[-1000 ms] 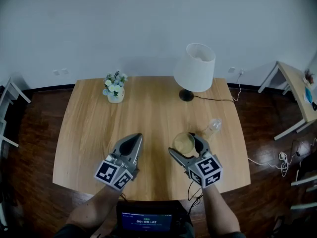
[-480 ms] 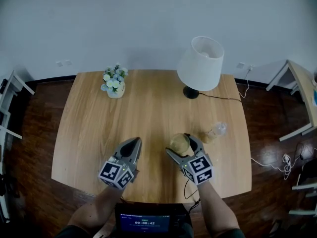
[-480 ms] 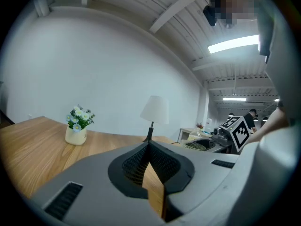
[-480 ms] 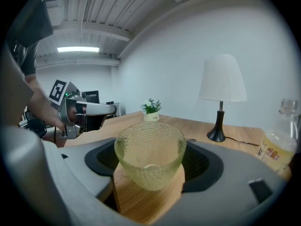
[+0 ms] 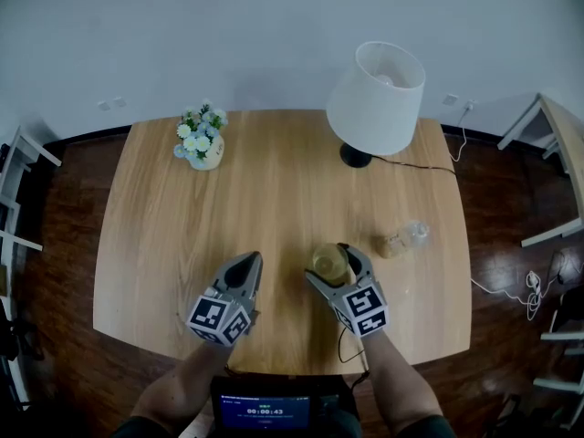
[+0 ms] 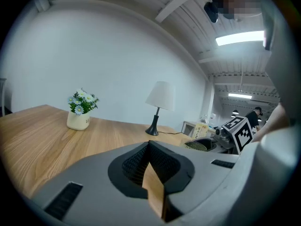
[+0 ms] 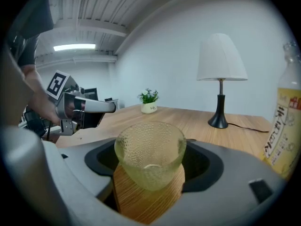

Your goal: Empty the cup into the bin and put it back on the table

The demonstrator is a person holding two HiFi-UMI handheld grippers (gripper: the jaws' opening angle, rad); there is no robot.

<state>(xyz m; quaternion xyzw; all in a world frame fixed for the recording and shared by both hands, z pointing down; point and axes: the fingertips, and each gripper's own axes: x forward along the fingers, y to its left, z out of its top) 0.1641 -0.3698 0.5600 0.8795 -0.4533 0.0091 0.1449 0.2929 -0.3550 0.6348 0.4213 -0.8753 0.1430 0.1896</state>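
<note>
A dimpled, yellowish glass cup (image 5: 329, 262) stands upright between the fingers of my right gripper (image 5: 332, 268), which is shut on it over the near middle of the wooden table (image 5: 164, 245). In the right gripper view the cup (image 7: 150, 154) looks empty, and I cannot tell whether its base touches the wood. My left gripper (image 5: 247, 263) hovers to the cup's left, shut with nothing in it; only a thin wedge of table shows between its jaws (image 6: 151, 173). The left gripper view catches the cup (image 6: 197, 145) and the right gripper's marker cube (image 6: 239, 131) at its right.
A clear plastic bottle (image 5: 405, 238) lies on the table just right of the cup. A white-shaded lamp (image 5: 375, 99) with its cord stands at the back right, a small flower pot (image 5: 199, 143) at the back left. Dark floor surrounds the table; a screen (image 5: 265, 413) sits below its near edge.
The head view has shifted, so the lamp and table sit differently in frame. The right gripper keeps its hold on the cup, and it has drifted slightly left, away from the bottle. The left gripper stays shut.
</note>
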